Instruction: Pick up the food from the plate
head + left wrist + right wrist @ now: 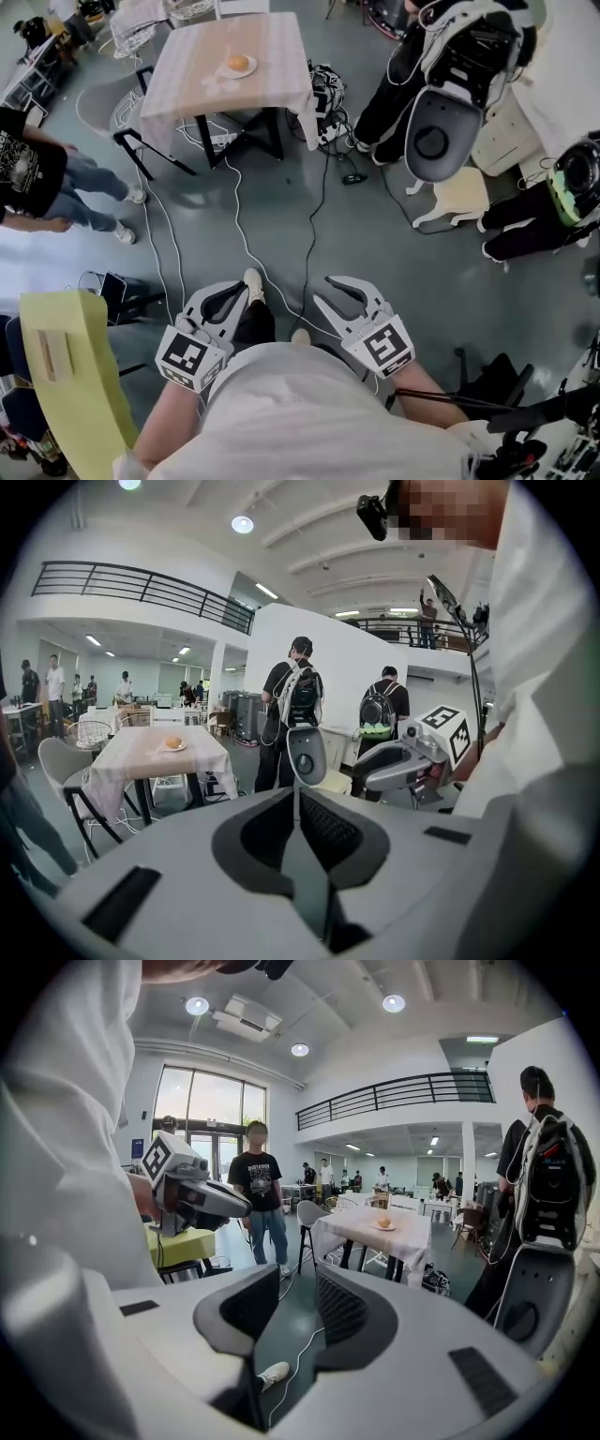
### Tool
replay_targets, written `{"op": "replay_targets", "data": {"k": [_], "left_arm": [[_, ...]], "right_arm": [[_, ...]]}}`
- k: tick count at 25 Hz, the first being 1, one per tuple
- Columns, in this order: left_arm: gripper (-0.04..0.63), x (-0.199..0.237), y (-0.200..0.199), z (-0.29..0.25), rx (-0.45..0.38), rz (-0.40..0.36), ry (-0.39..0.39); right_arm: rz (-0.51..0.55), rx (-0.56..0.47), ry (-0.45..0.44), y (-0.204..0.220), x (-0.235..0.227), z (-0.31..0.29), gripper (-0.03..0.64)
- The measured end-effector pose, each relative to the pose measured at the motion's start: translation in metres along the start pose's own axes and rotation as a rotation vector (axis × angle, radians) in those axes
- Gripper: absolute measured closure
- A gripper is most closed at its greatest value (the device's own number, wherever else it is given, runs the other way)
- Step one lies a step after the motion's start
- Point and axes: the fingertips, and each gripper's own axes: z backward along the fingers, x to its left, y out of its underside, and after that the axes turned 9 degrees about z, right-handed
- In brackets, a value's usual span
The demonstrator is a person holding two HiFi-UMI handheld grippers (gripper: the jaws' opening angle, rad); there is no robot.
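Observation:
An orange round piece of food [238,64] lies on a small white plate [251,71] on a table with a pale cloth [274,42], far off across the grey floor. The left gripper view shows the food [173,743] small at the left, and the right gripper view shows it [383,1222] ahead. I hold both grippers close to my body, well short of the table. My left gripper [246,295] [298,794] has its tips together and holds nothing. My right gripper [322,290] [298,1283] stands open, with only floor showing between its pads.
White and black cables [239,225] trail over the floor from the table towards me. A person in a black T-shirt [28,178] stands at the left. Another person with a backpack [441,56] is at the upper right by a cream chair [459,197]. A yellow-green surface [66,366] sits at my left.

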Motion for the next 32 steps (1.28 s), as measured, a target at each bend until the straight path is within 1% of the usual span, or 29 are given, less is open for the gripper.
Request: {"op": "replay_targets", "data": {"k": [2,4,7,14,16,18,20,22,25,27,29,32], "left_arm": [[0.584,0.029,-0.011,-0.01,-0.014,0.017,0.011],[0.577,0.059,-0.027,-0.02,-0.016,0.018,0.025],[0.56,0.102,-0.053,-0.033,-0.013,-0.003,0.043],[0.541,0.217,-0.105,-0.044,-0.014,-0.051,0.073],[0.541,0.241,-0.115,-0.048,-0.01,-0.061,0.081],[0.541,0.259,-0.123,-0.052,-0.015,-0.045,0.079],[0.541,0.273,-0.131,-0.055,-0.038,-0.019,0.061],[0.542,0.289,-0.139,-0.061,-0.062,0.0,0.042],[0.541,0.313,-0.141,-0.074,-0.054,0.013,0.018],[0.542,0.335,-0.144,-0.087,-0.047,0.021,-0.019],[0.543,0.357,-0.152,-0.1,-0.048,0.045,-0.069],[0.547,0.383,-0.174,-0.12,-0.065,0.085,-0.14]], "right_arm": [[0.021,0.02,-0.002,-0.01,-0.015,-0.024,0.5],[0.015,0.028,0.01,-0.021,-0.033,-0.05,0.5],[0.006,0.037,0.033,-0.039,-0.063,-0.09,0.499],[0.033,0.068,0.076,-0.083,-0.119,-0.186,0.492],[0.052,0.073,0.082,-0.095,-0.134,-0.208,0.491],[0.053,0.07,0.084,-0.102,-0.148,-0.227,0.491],[0.054,0.071,0.08,-0.105,-0.163,-0.243,0.489],[0.077,0.08,0.068,-0.108,-0.181,-0.263,0.489],[0.11,0.082,0.042,-0.111,-0.212,-0.298,0.489],[0.129,0.074,0.02,-0.112,-0.24,-0.324,0.488],[0.144,0.052,-0.005,-0.113,-0.27,-0.352,0.48],[0.185,0.031,-0.054,-0.122,-0.318,-0.392,0.468]]}}
